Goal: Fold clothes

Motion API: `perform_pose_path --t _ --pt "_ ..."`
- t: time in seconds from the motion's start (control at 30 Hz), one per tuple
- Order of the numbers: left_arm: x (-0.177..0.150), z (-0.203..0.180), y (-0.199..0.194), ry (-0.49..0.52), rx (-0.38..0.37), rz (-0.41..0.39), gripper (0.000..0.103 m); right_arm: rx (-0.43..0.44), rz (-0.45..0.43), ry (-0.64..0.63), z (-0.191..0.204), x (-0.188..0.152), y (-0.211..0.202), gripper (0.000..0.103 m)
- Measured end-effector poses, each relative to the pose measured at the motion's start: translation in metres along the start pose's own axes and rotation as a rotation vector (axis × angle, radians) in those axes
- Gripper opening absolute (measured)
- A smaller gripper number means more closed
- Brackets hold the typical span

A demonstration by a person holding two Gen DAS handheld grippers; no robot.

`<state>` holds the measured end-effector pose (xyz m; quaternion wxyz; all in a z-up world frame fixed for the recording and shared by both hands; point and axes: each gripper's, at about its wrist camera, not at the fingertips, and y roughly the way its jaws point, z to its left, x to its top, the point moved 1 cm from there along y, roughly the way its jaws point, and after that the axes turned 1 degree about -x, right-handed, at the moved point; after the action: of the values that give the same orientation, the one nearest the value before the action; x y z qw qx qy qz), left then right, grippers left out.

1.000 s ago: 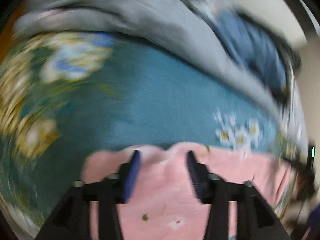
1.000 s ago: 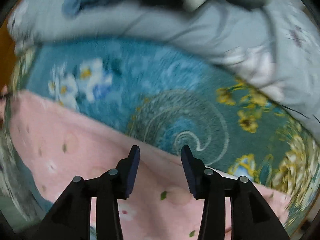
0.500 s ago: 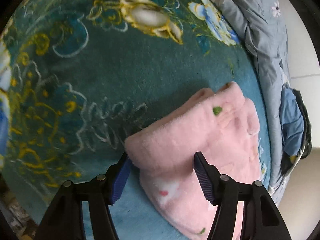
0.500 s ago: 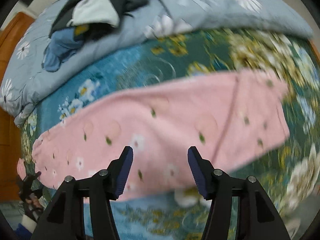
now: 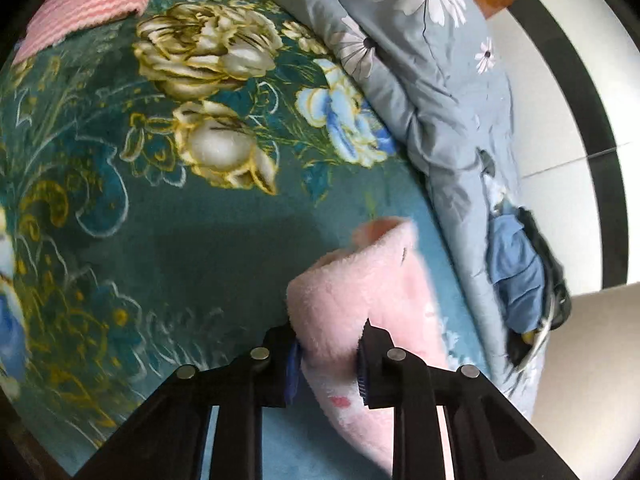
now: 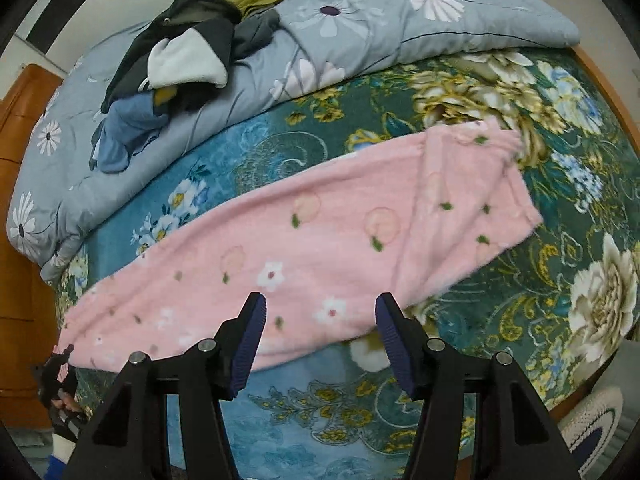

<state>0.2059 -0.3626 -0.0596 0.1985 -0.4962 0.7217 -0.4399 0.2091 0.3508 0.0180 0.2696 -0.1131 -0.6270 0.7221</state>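
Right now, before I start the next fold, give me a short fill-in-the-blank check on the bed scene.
1. The left gripper is closing its fingers on the ____ garment.
2. Nothing is between the fingers of the ____ gripper.
3. The garment lies on a teal ____ blanket.
4. The pile of dark clothes sits on the ____ quilt.

Missing words: pink; right; flowered; grey

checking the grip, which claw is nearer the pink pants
Left. The left claw is closing on one end of the pink pants; the right claw hovers open above them.
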Motion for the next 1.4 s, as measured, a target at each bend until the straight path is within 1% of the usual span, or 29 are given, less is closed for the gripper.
perform_pose_path --t 0.07,0.17,0.2,0.23,0.27,0.3,0.33,0.4,0.5,0.57,0.63,0.7,0.83,0.9,0.93,0.97,1.0,1.07,1.2,1.27,1.33,1.37,1.4 --pt "-0.002 0.004 0.012 0.002 0.048 0.038 0.024 -0.006 0.003 0.014 -0.007 -0.003 0.001 0.058" --pt "-0.01 0.007 0.021 -0.011 0.107 0.075 0.027 -0.015 0.008 0.04 -0.021 -0.004 0.004 0.058" --pt "-0.012 0.007 0.02 -0.015 0.118 0.077 0.032 -0.018 0.011 0.05 -0.027 -0.002 0.007 0.058" --pt "-0.014 0.005 0.018 -0.02 0.126 0.077 0.033 -0.026 0.014 0.058 -0.032 0.0 0.01 0.058" --pt "-0.015 0.004 0.017 -0.021 0.133 0.085 0.036 -0.034 0.017 0.064 -0.037 0.003 0.013 0.058" --pt "-0.016 0.003 0.016 -0.021 0.14 0.095 0.041 -0.038 0.02 0.073 -0.042 0.007 0.017 0.058" --pt "-0.018 0.002 0.013 -0.015 0.16 0.102 0.043 -0.036 0.022 0.086 -0.047 0.012 0.021 0.058" --pt "-0.028 -0.002 -0.004 -0.004 0.204 0.091 0.044 -0.03 0.023 0.11 -0.058 0.025 0.032 0.058" --pt "-0.047 -0.008 -0.027 -0.008 0.231 0.059 0.046 -0.046 0.022 0.124 -0.07 0.05 0.053 0.058" --pt "-0.066 -0.018 -0.047 -0.019 0.227 0.036 0.048 -0.04 0.025 0.136 -0.078 0.07 0.069 0.058" --pt "-0.085 -0.031 -0.063 -0.024 0.207 0.014 0.052 -0.057 0.024 0.151 -0.085 0.09 0.084 0.058" --pt "-0.105 -0.046 -0.076 -0.027 0.185 -0.003 0.057 -0.075 0.022 0.166 -0.091 0.108 0.099 0.058" --pt "-0.137 -0.076 -0.085 -0.081 0.106 -0.016 0.06 -0.1 0.071 0.192 -0.103 0.131 0.131 0.057" --pt "-0.149 -0.091 -0.081 -0.091 0.072 -0.005 0.06 -0.131 0.098 0.208 -0.11 0.134 0.14 0.039" --pt "-0.154 -0.099 -0.079 -0.095 0.056 0.001 0.06 -0.141 0.107 0.223 -0.114 0.133 0.142 0.017" --pt "-0.16 -0.109 -0.076 -0.091 0.05 0.014 0.06 -0.145 0.116 0.242 -0.119 0.132 0.143 0.007" --pt "-0.164 -0.118 -0.073 -0.085 0.045 0.027 0.06 -0.126 0.124 0.264 -0.124 0.131 0.142 0.007" --pt "-0.171 -0.138 -0.067 -0.063 0.022 0.048 0.06 -0.039 0.116 0.285 -0.129 0.134 0.129 0.004" --pt "-0.181 -0.176 -0.052 0.004 -0.016 0.079 0.06 0.223 -0.044 0.282 -0.128 0.156 0.056 0.003" --pt "-0.186 -0.191 -0.042 0.028 -0.028 0.103 0.061 0.339 -0.154 0.3 -0.136 0.161 0.011 0.003" --pt "-0.193 -0.205 -0.031 0.055 -0.031 0.131 0.062 0.401 -0.258 0.31 -0.151 0.157 -0.027 0.003" --pt "-0.196 -0.211 -0.025 0.068 -0.033 0.145 0.062 0.43 -0.291 0.333 -0.162 0.149 -0.036 0.003" --pt "-0.2 -0.217 -0.019 0.081 -0.029 0.16 0.062 0.439 -0.299 0.358 -0.174 0.139 -0.036 0.003"
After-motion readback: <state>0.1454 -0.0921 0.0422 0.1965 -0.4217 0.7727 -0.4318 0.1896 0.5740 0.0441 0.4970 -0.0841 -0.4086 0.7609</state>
